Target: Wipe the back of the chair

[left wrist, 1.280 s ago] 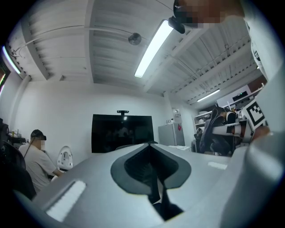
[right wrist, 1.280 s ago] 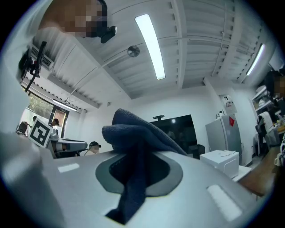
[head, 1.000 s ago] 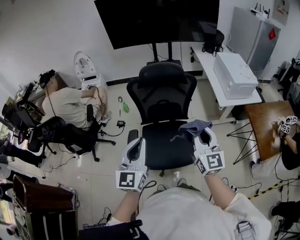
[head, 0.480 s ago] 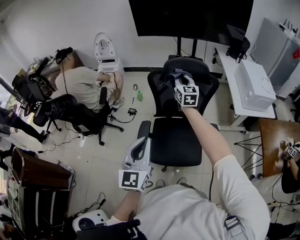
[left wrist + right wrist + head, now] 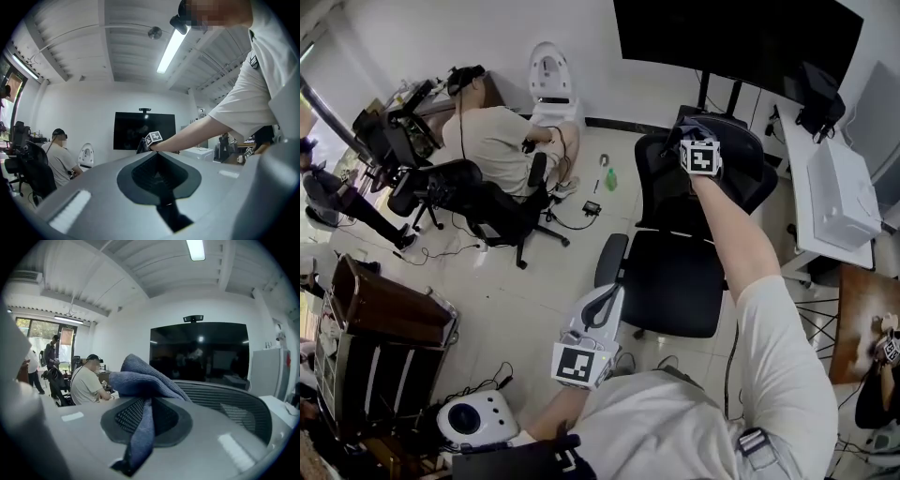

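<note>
Chair back point(image 5: 661, 192) stands ahead of me, beyond the seat point(image 5: 675, 291). Blue cloth point(image 5: 140, 380) sits at its top edge, pinched in my right gripper point(image 5: 694, 139). My left gripper point(image 5: 602, 305) hangs low near the seat's front corner, jaws together, nothing between.

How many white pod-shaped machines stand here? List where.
2. One white machine against the far wall, by the seated person; another at lower left. Others may be hidden.
</note>
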Demonstrator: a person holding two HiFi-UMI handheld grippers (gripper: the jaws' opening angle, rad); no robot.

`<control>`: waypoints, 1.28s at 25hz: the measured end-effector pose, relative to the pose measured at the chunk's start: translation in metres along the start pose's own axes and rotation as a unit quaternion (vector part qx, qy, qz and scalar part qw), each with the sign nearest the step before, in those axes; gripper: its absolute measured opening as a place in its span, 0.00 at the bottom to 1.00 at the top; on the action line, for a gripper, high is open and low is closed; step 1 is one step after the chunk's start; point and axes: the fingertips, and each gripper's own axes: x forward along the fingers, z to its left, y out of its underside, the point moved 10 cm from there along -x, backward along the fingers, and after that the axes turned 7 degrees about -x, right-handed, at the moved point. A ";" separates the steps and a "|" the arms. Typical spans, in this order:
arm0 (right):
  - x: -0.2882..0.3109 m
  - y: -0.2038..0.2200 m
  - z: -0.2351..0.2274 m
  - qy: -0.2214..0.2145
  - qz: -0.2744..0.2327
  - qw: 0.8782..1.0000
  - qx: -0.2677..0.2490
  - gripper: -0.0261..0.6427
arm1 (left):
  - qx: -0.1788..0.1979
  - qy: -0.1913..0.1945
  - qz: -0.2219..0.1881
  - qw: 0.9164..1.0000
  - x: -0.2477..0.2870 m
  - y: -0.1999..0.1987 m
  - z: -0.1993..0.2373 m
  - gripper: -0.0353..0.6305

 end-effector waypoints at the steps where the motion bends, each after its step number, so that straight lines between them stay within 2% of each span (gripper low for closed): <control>1: 0.001 0.003 -0.002 0.001 0.000 1.000 -0.003 0.10 | 0.003 0.001 -0.005 1.000 0.002 0.002 -0.001 0.16; 5: -0.002 0.012 -0.008 0.006 -0.002 1.000 -0.012 0.10 | 0.003 0.004 -0.009 1.000 0.004 0.002 -0.006 0.16; 11: -0.028 0.008 -0.025 0.042 -0.005 0.999 -0.009 0.10 | -0.006 0.037 -0.011 0.999 0.009 -0.012 -0.005 0.16; 13: -0.041 0.006 -0.038 0.051 -0.016 0.999 -0.009 0.10 | -0.010 0.053 -0.009 0.999 0.014 -0.013 -0.009 0.16; 17: -0.064 0.016 -0.077 0.087 0.009 0.996 -0.003 0.10 | -0.013 0.083 -0.008 0.996 0.022 -0.018 -0.022 0.16; 22: -0.090 0.023 -0.110 0.108 0.016 0.994 0.009 0.10 | -0.025 0.111 -0.002 0.994 0.030 -0.020 -0.037 0.16; 28: -0.100 0.015 -0.105 0.088 -0.004 0.996 0.015 0.10 | -0.030 0.124 0.003 0.992 0.034 -0.018 -0.042 0.16; 32: -0.083 0.002 -0.044 0.031 -0.028 0.999 -0.016 0.10 | -0.033 0.119 0.008 0.992 0.030 -0.012 -0.037 0.16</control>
